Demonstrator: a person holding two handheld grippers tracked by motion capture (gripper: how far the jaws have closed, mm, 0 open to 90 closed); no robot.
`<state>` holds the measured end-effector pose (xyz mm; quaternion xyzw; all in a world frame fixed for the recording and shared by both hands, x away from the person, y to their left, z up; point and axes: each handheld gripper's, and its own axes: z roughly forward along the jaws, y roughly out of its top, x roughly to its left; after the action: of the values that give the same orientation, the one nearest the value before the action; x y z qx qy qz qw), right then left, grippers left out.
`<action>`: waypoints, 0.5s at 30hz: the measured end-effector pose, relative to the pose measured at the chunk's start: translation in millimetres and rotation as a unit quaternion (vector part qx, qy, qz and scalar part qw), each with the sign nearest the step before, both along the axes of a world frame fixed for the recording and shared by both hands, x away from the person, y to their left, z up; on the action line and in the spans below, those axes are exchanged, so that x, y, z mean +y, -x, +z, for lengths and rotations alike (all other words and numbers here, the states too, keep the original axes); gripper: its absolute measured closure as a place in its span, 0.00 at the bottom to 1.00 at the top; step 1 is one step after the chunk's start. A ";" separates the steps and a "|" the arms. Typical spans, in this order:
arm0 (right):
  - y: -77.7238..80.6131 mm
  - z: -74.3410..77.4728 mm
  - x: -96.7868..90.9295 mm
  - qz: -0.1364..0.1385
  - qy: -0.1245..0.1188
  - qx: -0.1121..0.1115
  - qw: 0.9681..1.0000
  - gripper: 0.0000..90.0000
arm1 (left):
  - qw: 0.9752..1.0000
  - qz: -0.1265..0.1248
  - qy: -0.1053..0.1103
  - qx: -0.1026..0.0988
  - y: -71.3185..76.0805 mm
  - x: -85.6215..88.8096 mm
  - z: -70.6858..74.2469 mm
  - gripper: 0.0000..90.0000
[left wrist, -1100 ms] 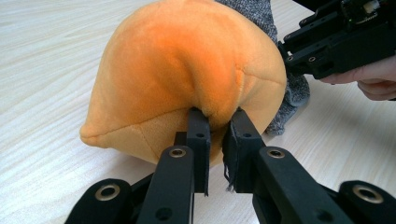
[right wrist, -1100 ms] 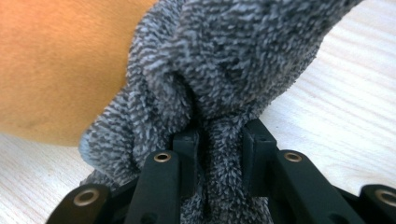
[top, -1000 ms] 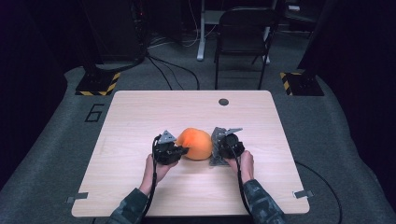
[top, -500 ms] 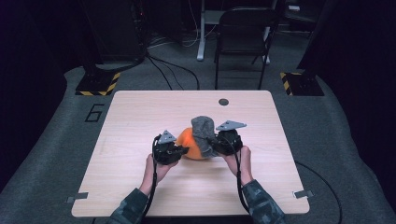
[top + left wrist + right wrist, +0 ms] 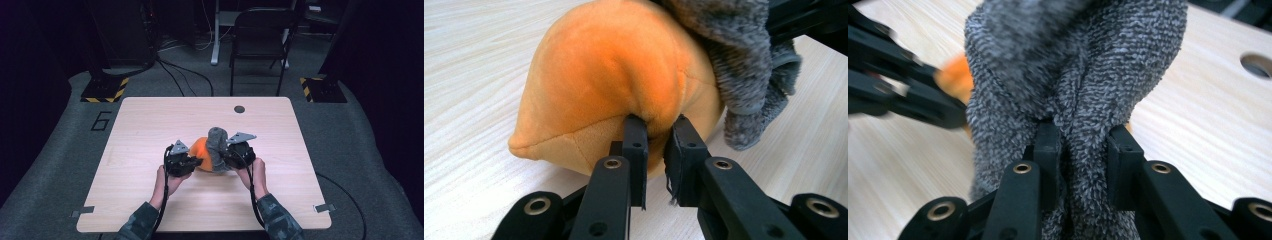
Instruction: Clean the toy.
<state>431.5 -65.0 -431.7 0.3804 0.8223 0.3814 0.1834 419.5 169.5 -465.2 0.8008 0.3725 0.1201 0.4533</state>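
Orange plush toy (image 5: 201, 150) sits near the middle of the wooden table (image 5: 150, 125), a touch toward your side, and you have it flanked. Starting at the left: your left hand (image 5: 167, 180) comes up from the bottom edge, sleeve in a camouflage pattern, carrying the left gripper (image 5: 196, 162) hard against the plush's left side. Look along that gripper's own view and the jaws stand narrow, pinching a fold of the orange fabric (image 5: 624, 75) between them (the skin puckers right where the tips bite). The plush's seamed underside rests on the tabletop (image 5: 474, 65).

Moving to the centre: a grey fuzzy sock (image 5: 217, 147) drapes over the right side of the plush, its top standing above the orange body in the high view. From the left gripper view, the grey sock (image 5: 744, 65) hangs down over the plush's far side, its hem touching or nearly touching the wood.

Now the right: your right gripper (image 5: 226, 159) is pressed in against the sock, right hand (image 5: 255, 172) behind it. Its own view shows the jaws partly closed with a thick bunch of the grey knit (image 5: 1073, 75) clamped between them, a sliver of orange (image 5: 955, 75) peeking at the left.

Farther back, a round hole (image 5: 239, 109) marks the table's far edge, and a dark chair (image 5: 260, 40) stands beyond.
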 end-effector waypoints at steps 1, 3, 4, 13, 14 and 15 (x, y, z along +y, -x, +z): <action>0.0 0.0 0.0 0.000 0.000 0.000 1.000 0.79 | 1.000 0.000 0.000 0.000 0.0 0.0 0.0 0.89; -3.2 -4.1 -4.1 -0.010 0.004 0.005 1.000 0.79 | 1.000 0.000 0.000 -0.001 -0.2 0.2 -0.1 0.89; -5.4 -6.6 -6.4 -0.014 0.019 0.011 1.000 0.79 | 1.000 0.000 0.000 -0.001 -0.1 0.2 -0.1 0.89; -21.6 -33.1 -21.0 -0.048 0.040 0.039 0.997 0.79 | 1.000 -0.002 0.005 -0.001 -0.6 0.5 -0.5 0.89; -22.3 -35.2 -21.1 -0.054 0.039 0.043 0.997 0.79 | 1.000 -0.003 0.003 -0.002 -1.0 1.0 -0.5 0.89; -24.0 -38.7 -21.7 -0.053 0.042 0.047 0.997 0.79 | 1.000 -0.003 0.003 -0.002 -1.0 1.0 -0.5 0.89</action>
<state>455.5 -86.7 -470.4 0.4330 0.8239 0.3178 0.1806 420.5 170.5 -465.7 0.8005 0.3695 0.1192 0.4566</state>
